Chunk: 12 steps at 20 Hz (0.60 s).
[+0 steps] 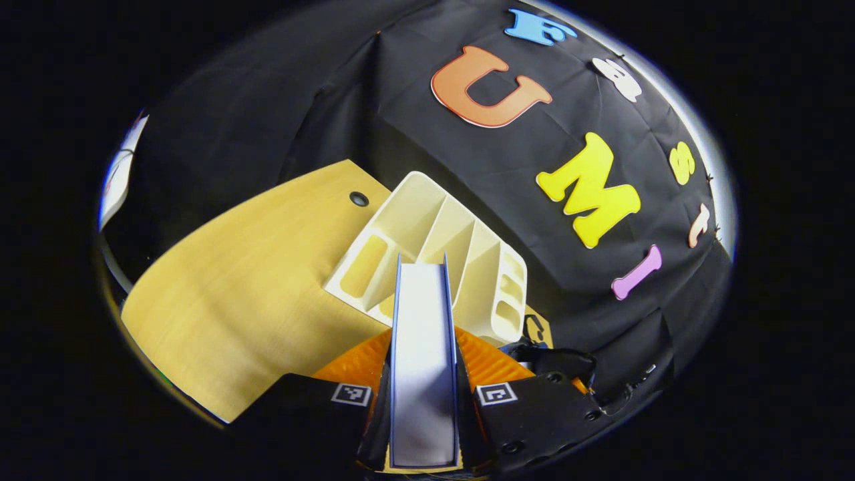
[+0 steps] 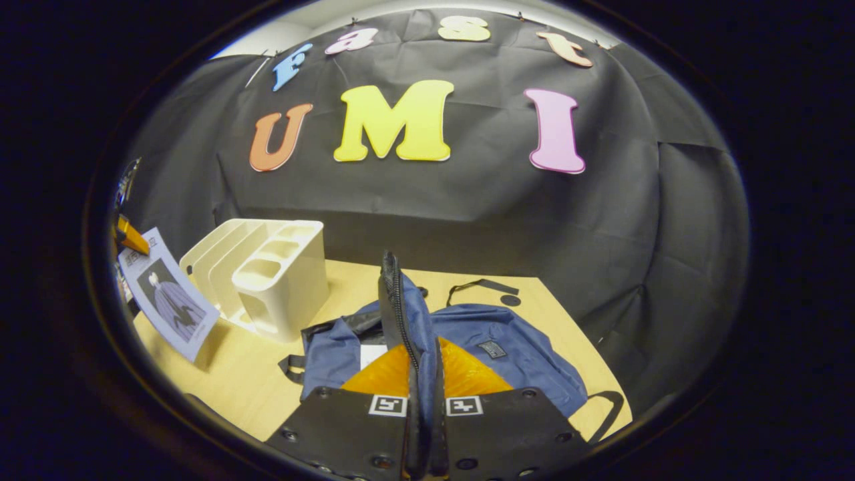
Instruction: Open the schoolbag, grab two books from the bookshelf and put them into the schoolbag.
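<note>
My left gripper [image 1: 423, 342] is shut on a book [image 1: 422, 407] seen edge-on, pale pages between blue covers, held up in front of the cream bookshelf [image 1: 437, 247]. In the right gripper view the same book [image 2: 168, 297] hangs at the far left with its picture cover showing, beside the bookshelf [image 2: 267, 274]. The blue schoolbag [image 2: 514, 344] lies on the wooden table. My right gripper [image 2: 425, 357] is shut on the bag's zippered flap [image 2: 395, 294] and holds it upright, so the bag gapes.
The wooden table [image 1: 254, 280] runs to the left, with a dark round hole [image 1: 359, 198] near its back edge. The bag's black straps [image 2: 477, 286] trail toward the booth wall. The table's right edge [image 2: 588, 347] lies close to the bag.
</note>
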Each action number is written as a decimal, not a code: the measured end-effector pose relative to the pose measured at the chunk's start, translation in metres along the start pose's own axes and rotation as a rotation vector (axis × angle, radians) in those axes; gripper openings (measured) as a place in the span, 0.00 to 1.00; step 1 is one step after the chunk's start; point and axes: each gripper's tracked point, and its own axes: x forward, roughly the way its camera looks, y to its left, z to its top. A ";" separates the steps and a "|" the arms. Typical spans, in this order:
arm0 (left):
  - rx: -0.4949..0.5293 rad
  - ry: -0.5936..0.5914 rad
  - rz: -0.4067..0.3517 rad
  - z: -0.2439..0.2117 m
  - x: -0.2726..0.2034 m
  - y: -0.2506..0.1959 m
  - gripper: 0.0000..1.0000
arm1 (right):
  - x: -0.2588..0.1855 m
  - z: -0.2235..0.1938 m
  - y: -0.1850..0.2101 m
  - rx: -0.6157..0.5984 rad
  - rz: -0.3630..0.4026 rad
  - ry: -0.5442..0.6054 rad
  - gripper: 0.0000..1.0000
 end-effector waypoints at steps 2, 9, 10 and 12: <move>-0.059 0.019 -0.060 -0.020 0.004 -0.005 0.39 | 0.000 0.001 -0.001 -0.005 -0.007 -0.003 0.06; -0.228 0.159 -0.259 -0.094 0.033 -0.051 0.48 | -0.002 0.005 -0.008 0.016 -0.031 -0.006 0.06; -0.231 0.177 -0.270 -0.100 0.040 -0.059 0.48 | -0.001 0.006 -0.008 0.021 -0.030 -0.006 0.07; -0.236 0.204 -0.308 -0.111 0.049 -0.079 0.43 | -0.001 0.008 -0.008 0.017 -0.028 -0.008 0.07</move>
